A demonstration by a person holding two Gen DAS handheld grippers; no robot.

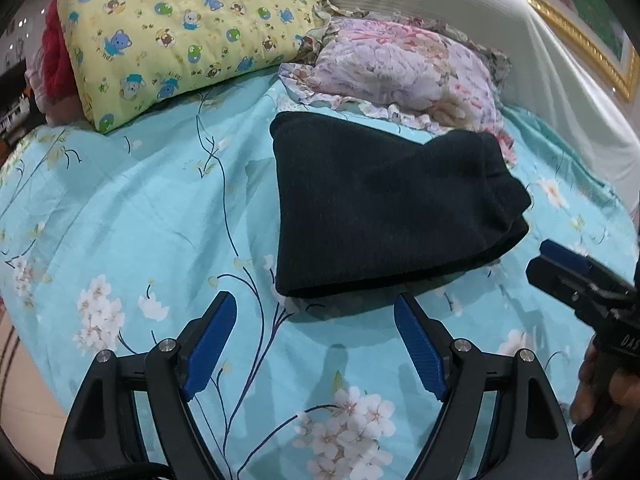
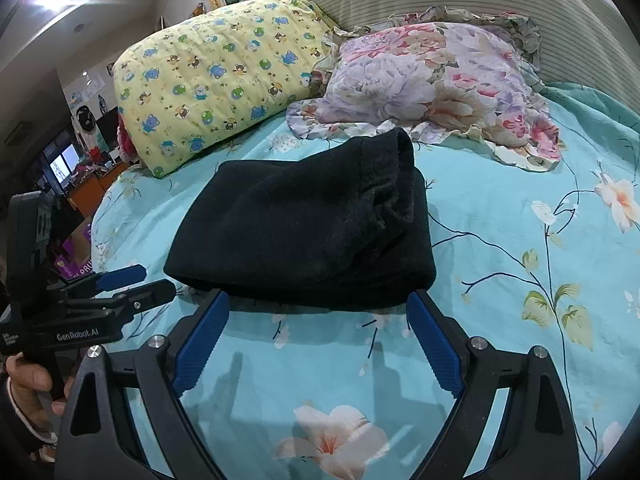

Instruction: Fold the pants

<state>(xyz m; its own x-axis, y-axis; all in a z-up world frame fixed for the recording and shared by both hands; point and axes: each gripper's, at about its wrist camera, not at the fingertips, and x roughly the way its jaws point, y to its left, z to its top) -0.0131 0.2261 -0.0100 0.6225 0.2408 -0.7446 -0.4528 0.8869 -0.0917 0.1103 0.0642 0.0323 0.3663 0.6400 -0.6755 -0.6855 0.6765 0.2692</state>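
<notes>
Nearest the pants, the right gripper (image 2: 318, 312) stands with its blue pads spread wide and nothing between them, the tips just short of the bundle's near edge. The left gripper (image 1: 314, 314) is likewise spread and empty, just in front of the bundle's near left corner. From the right wrist view its body reads "GenRobot.AI"; smaller print beside that is too fine to read. A hand (image 2: 30, 390) grips its handle.

The black pants (image 2: 304, 236) lie on the turquoise flowered bedsheet (image 2: 500, 240), already folded into a thick, compact stack, so the task looks close to finished. The cloth looks soft, fleecy and light, limp rather than stiff; it should bunch and sag if lifted by one point. The layered edges on the bundle's right side look like the best place to pinch, catching all plies at once.

Beyond the pants lean a yellow pillow (image 2: 216, 76) printed with cartoon bears and a purple floral pillow (image 2: 432, 88), just behind the bundle's far edge.
</notes>
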